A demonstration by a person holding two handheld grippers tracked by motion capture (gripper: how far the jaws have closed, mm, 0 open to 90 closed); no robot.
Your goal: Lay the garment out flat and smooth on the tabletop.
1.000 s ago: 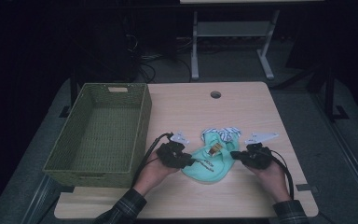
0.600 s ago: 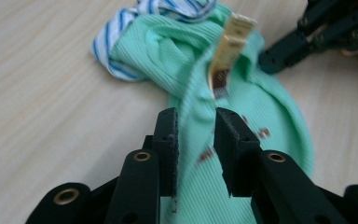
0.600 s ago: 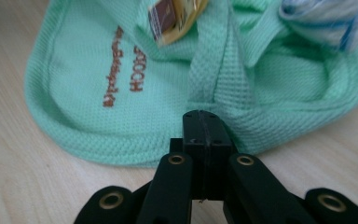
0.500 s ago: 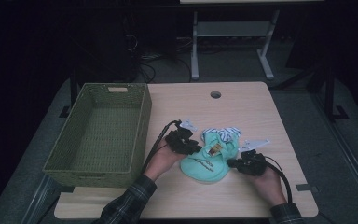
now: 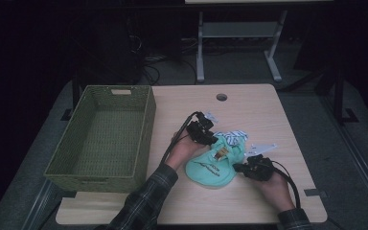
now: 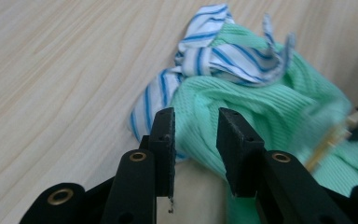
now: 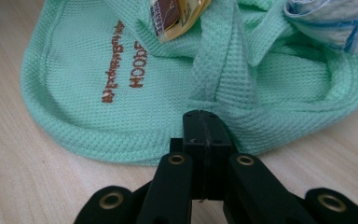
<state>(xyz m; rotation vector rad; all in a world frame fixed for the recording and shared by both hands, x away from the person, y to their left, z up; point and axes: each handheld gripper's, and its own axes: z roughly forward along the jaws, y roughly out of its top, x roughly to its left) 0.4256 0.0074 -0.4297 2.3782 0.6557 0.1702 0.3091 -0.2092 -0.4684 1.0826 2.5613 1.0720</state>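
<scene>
Mint-green garment (image 5: pixel 213 165), waffle-knit with brown lettering, crumpled on the wooden table (image 5: pixel 249 103), right of the green woven basket (image 5: pixel 103 134). Blue-striped white cloth (image 6: pixel 205 56) bunched against its far side; small brown paper tag (image 7: pixel 175 14) on top. Right gripper (image 7: pixel 204 128) at the near right edge, jaws pressed together on a fold of the garment hem. Left gripper (image 6: pixel 195 140) at the far left side, jaws apart, just opening, green fabric between them but not pinched.
</scene>
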